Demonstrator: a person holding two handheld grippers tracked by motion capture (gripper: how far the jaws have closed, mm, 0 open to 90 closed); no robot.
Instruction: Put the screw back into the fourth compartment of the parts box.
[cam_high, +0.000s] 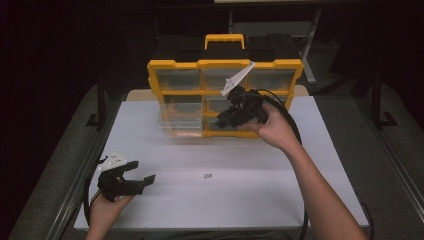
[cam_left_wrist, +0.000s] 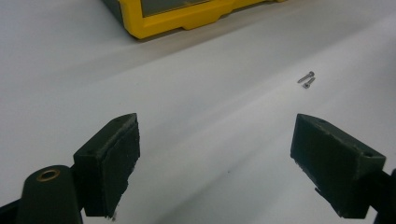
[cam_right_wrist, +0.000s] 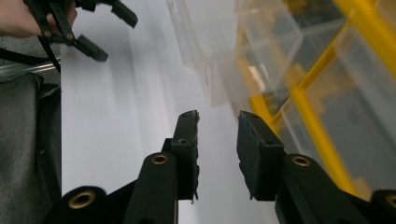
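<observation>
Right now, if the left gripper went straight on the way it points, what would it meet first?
Probably bare white table first. The left gripper, jaws wide open, tilts down toward it. The two small screws lie right of its line, the yellow organizer far beyond. Depth is uncertain.

A yellow organizer case (cam_high: 175, 65) with clear drawers stands on the white counter (cam_high: 250, 190); two small screws (cam_left_wrist: 306, 79) lie ahead of the left tongs (cam_left_wrist: 215, 154).
</observation>
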